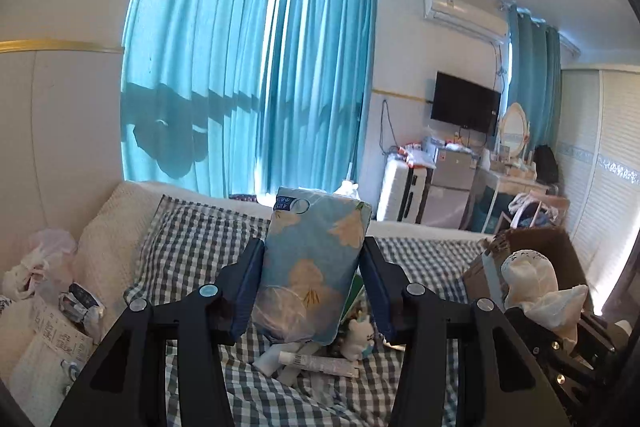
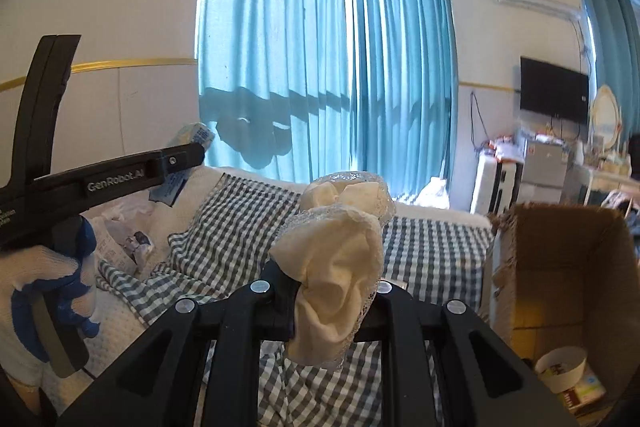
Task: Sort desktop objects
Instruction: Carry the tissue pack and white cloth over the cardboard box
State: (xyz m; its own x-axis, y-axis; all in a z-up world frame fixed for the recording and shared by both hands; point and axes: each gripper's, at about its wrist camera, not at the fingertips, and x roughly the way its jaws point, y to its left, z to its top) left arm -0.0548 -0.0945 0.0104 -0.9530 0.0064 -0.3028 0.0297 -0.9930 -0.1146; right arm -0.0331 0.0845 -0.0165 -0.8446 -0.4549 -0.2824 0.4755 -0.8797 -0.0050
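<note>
Two claws are up over a bed (image 1: 208,227) covered with a grey-and-white checked sheet, each with something in its grip. The left claw (image 1: 312,279) is closed partway on a soft tissue pack (image 1: 312,267) wrapped in blue plastic printed with pale leaves; the dark blue pads press against its two long sides, and the pack stands roughly upright between them, its top rising above the fingertips. In the right wrist view the same claw (image 2: 192,151) shows from the side at the left edge, gripped by a hand (image 2: 48,287) in a white knit glove with blue coating, the end of the pack poking out past it.

The right claw (image 2: 332,291) is nearly closed, pinching a bundle of cream cloth with lace trim (image 2: 340,267); the bundle bulges above the fingers and hangs below them. From the left wrist view it appears at the right (image 1: 536,287), just in front of a cardboard box.

That cardboard box (image 2: 568,267) stands open at the right side of the bed, with a white paper bowl (image 2: 560,367) and some printed packaging at its bottom. Below the tissue pack, on the sheet, lie a white tube (image 1: 320,363) and a small white figurine (image 1: 360,339). Crumpled plastic bags and papers (image 1: 52,307) are heaped at the bed's left edge. Turquoise curtains (image 1: 248,75) hang behind.
</note>
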